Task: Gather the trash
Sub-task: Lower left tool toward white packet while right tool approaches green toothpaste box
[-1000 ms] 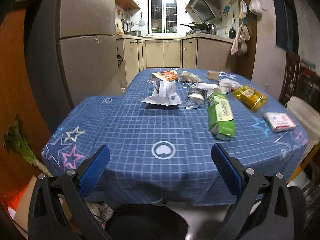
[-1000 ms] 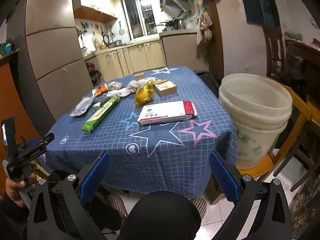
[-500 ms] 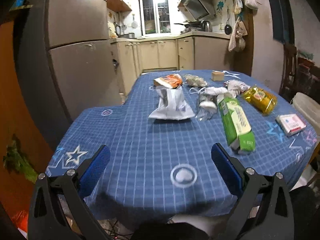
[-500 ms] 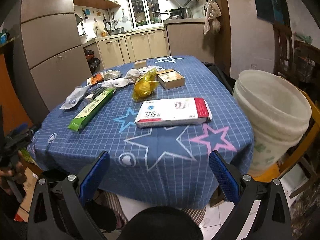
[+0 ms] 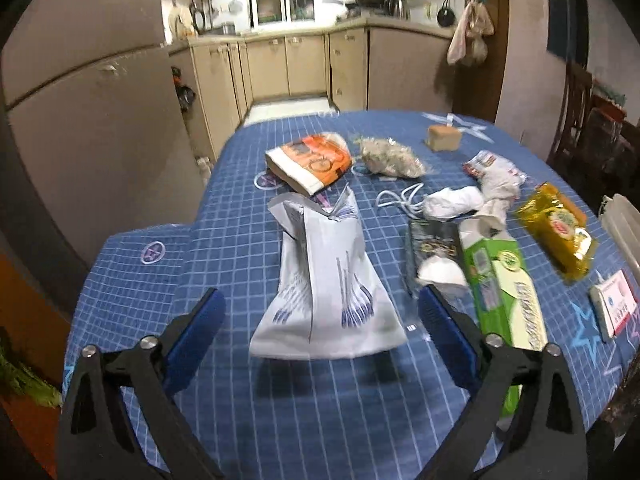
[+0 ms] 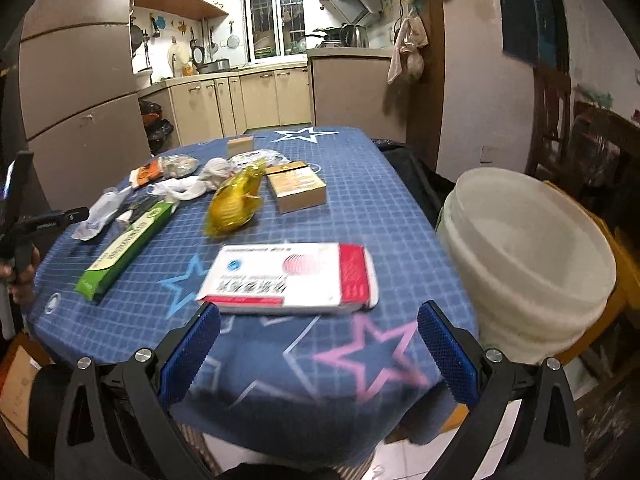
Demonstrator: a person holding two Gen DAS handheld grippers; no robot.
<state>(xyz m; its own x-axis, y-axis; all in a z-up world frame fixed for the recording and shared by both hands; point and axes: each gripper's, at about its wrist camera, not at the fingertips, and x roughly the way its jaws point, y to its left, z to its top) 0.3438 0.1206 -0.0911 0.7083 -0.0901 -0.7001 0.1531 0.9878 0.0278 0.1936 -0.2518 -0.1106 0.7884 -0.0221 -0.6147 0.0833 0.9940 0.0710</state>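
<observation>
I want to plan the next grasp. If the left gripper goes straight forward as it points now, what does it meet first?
Most likely the white paper bag, which lies centred between the open fingers of the left gripper. Depth is uncertain in this fisheye view, but nothing appears before it.

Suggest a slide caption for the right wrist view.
Open right hand-held gripper faces a red-and-white box on the blue tablecloth, white bucket alongside.

No text legible: print on the white-and-red box (image 6: 292, 278) near the tabletop's front edge, the long green box (image 5: 508, 292), the yellow packet (image 5: 558, 228) and the orange-and-white bag (image 5: 310, 162) is too blurred to read.
</observation>
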